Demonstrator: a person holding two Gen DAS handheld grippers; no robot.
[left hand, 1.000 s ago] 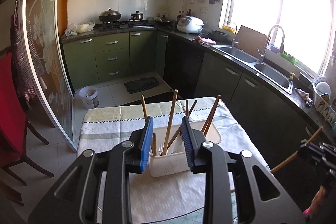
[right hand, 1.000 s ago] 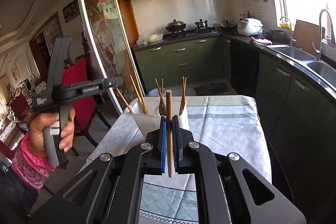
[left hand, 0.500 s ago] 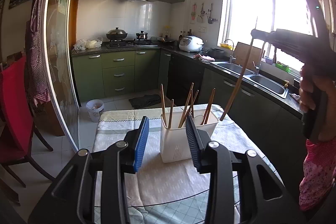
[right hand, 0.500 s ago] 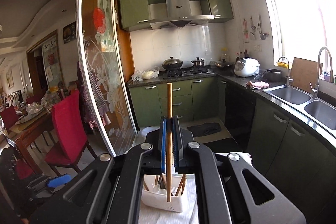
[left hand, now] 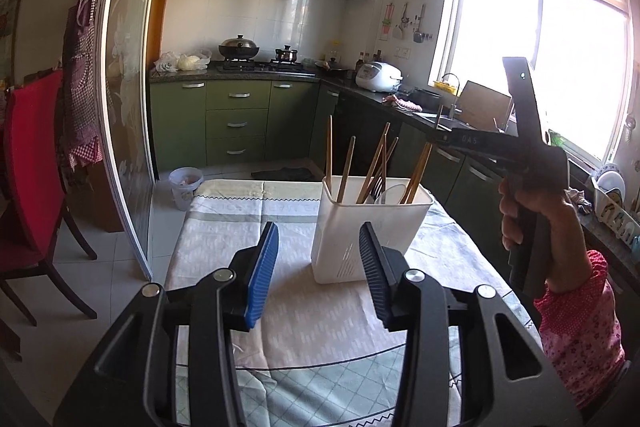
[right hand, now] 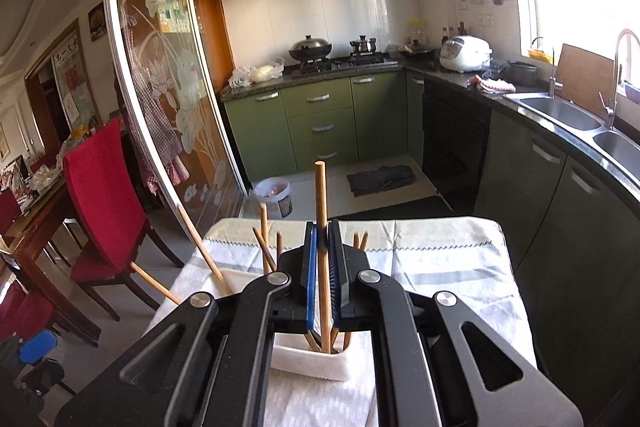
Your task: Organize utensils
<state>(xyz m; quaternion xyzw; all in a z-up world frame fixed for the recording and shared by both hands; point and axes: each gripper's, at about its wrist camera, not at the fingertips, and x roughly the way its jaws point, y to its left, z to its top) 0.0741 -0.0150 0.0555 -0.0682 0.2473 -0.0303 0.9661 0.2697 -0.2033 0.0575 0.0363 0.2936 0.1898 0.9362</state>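
A white utensil holder (left hand: 372, 227) stands on the table with several wooden chopsticks and a white spoon (left hand: 390, 193) in it. My left gripper (left hand: 318, 231) hovers just short of the holder; its jaws are opening and nothing is between its blue pads. My right gripper (right hand: 322, 227) is shut on one upright wooden chopstick (right hand: 320, 195), whose lower end dips into the holder (right hand: 316, 363) right below. In the left wrist view the right gripper (left hand: 438, 139) reaches in from the right over the holder, held by a hand (left hand: 532, 203) in a pink sleeve.
A pale patterned cloth (left hand: 240, 219) covers the table. A red chair (left hand: 32, 155) and a glass sliding door (left hand: 120, 107) stand to the left. A small bucket (left hand: 185, 183) sits on the floor beyond. Green cabinets and a sink (right hand: 560, 111) run along the right.
My left gripper's jaws have widened and it has drawn back from the holder. My right gripper has swung over the holder and brought its chopstick down into it.
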